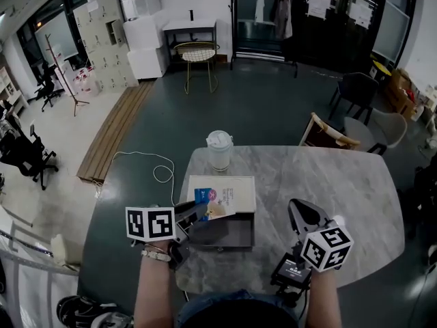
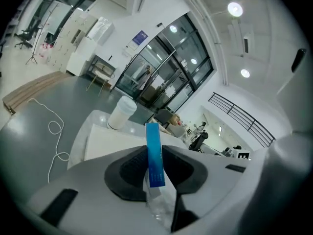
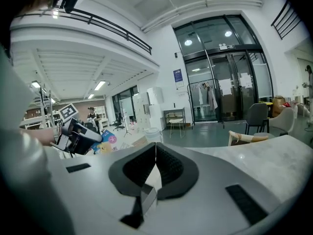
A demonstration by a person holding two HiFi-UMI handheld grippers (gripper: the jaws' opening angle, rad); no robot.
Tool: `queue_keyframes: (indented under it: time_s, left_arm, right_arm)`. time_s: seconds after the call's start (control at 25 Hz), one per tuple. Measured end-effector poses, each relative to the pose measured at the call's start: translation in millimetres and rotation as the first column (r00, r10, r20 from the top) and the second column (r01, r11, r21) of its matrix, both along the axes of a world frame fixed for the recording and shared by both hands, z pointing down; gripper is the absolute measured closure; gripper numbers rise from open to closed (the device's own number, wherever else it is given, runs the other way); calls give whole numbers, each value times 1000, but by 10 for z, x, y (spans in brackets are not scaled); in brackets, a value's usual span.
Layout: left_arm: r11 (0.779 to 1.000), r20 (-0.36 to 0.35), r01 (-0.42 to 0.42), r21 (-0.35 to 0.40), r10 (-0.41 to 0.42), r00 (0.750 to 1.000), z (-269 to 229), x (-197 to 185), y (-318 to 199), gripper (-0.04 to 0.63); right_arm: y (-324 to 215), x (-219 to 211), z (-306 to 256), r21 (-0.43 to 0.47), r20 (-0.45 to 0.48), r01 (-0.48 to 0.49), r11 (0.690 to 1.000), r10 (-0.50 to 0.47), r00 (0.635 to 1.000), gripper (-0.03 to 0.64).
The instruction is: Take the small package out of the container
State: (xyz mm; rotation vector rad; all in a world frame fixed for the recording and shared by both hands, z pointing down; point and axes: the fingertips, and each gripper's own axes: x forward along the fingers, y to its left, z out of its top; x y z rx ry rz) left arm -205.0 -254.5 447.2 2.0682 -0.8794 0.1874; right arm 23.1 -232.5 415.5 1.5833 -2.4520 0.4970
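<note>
My left gripper [image 1: 200, 214] is shut on the small package [image 1: 210, 202], a flat blue pack with pink and yellow print, and holds it above the open dark grey container [image 1: 239, 241] on the marble table. In the left gripper view the package [image 2: 153, 146] stands edge-on between the pads, its clear plastic end hanging below the left gripper [image 2: 155, 161]. The right gripper view shows the left gripper [image 3: 80, 133] at the left with the package [image 3: 106, 142]. My right gripper [image 1: 298, 207] hovers right of the container, its jaws closed on nothing [image 3: 156, 148].
The container's white lid [image 1: 239, 191] lies open toward the far side. A white lidded cup [image 1: 220, 149] stands behind it near the table's far edge. A wooden chair [image 1: 326, 134] is at the far right edge. A white cable [image 1: 160, 173] lies on the floor at left.
</note>
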Motion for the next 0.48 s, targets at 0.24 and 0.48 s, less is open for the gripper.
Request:
queue_keyframes:
  time_s: [0.24,0.48]
  left_arm:
    - [984,-44,80,162,-74,996,-402,-278,-83,497]
    - [925,-57,98,367,-83,995,-738,-306,-88,497]
  right_arm:
    - [-5,-77,-238,42,30,29,999,-30,999,591]
    - [-9,-181,-368,92,12,47,995,-48,999,591]
